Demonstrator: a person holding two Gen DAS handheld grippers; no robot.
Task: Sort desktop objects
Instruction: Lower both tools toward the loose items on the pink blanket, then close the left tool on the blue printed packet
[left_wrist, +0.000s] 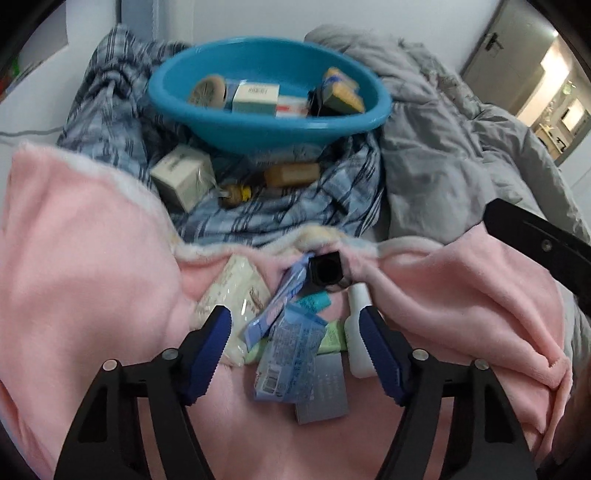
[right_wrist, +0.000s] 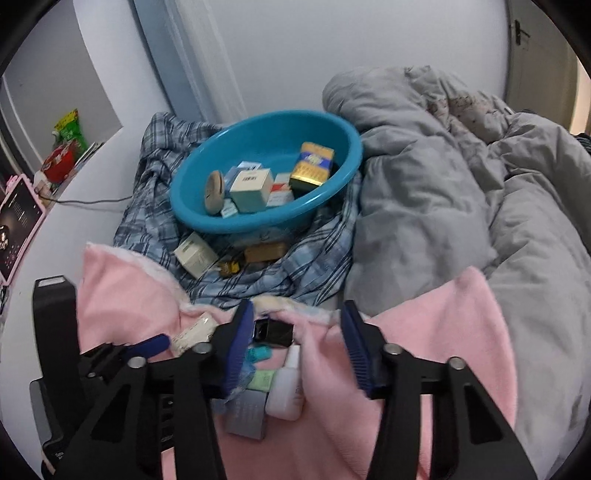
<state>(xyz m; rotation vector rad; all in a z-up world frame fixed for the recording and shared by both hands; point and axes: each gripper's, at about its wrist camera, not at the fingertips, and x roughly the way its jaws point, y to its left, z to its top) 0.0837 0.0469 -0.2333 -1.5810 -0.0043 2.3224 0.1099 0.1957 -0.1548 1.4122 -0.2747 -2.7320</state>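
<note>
Left gripper (left_wrist: 295, 328) hangs unclenched over the blue packet (left_wrist: 291, 354); right gripper (right_wrist: 297, 350) gapes, white bottle (right_wrist: 288, 387) just below, nothing grasped.

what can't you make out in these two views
- Left wrist view: print on the blue packet is blurred; the grey box lies partly under it.
- Right wrist view: the left hand-held gripper is cut off behind the right hand-held gripper.
- Both views: labels in the blue basin are too small.
</note>
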